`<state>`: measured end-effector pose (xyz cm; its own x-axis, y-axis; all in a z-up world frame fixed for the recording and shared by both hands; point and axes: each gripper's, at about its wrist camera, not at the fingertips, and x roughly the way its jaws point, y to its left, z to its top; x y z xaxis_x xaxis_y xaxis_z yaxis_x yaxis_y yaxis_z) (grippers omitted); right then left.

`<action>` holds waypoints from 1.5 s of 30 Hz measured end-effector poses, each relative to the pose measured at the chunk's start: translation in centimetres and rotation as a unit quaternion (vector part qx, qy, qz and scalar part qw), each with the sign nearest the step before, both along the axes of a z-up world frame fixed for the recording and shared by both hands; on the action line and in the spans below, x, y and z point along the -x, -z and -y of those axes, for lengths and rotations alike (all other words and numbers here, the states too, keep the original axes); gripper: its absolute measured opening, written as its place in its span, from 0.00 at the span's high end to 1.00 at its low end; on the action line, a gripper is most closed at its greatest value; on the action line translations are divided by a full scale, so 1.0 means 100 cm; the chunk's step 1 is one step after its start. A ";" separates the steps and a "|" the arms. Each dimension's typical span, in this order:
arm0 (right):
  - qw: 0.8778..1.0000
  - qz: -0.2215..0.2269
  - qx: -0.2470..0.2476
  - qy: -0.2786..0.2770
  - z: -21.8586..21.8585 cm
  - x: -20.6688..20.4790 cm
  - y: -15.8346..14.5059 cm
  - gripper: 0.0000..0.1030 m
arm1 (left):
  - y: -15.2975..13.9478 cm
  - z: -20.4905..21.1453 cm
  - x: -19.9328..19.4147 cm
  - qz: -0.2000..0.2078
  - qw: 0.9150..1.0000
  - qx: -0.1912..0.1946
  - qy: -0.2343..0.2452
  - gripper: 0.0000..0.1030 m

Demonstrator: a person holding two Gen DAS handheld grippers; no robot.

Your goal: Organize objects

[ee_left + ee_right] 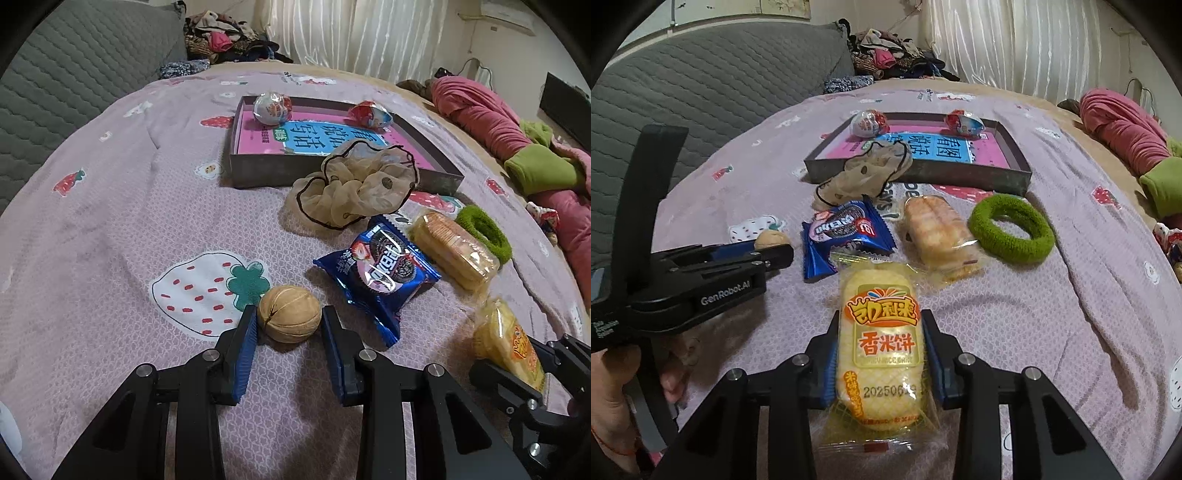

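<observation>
A tan walnut (pixel 289 318) rests on the pink strawberry bedspread (pixel 110 229), and my left gripper (pixel 290 314) is shut on it, blue pads against both sides. The right wrist view shows that gripper (pixel 775 254) from the side with the walnut (pixel 770 238) at its tip. My right gripper (pixel 881 317) is shut on a yellow rice cracker packet (pixel 879 343), which lies lengthwise between the pads. That packet (pixel 509 339) also appears low at the right edge of the left wrist view.
Ahead stands a dark shallow box (pixel 332 177) holding a pink and blue book and two wrapped eggs (pixel 272 108). A beige scrunchie (pixel 354 188) drapes over its front wall. A blue cookie packet (pixel 846 236), another cracker packet (pixel 938 232) and a green hair band (pixel 1012 229) lie nearer.
</observation>
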<state>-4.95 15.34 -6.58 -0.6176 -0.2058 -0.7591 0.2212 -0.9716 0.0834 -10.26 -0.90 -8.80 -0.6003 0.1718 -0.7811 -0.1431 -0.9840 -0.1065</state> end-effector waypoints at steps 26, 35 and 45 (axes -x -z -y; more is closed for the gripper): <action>0.997 -0.073 0.020 0.023 -0.025 -0.040 -0.067 0.62 | -0.080 -0.005 -0.080 -0.084 0.996 0.006 -0.025 0.66; 0.993 -0.112 0.022 0.027 -0.030 -0.058 -0.104 0.62 | -0.121 -0.012 -0.104 -0.123 0.992 0.003 -0.022 0.66; 0.989 -0.138 0.023 0.036 -0.043 -0.071 -0.128 0.62 | -0.144 -0.025 -0.118 -0.142 0.990 0.005 -0.015 0.66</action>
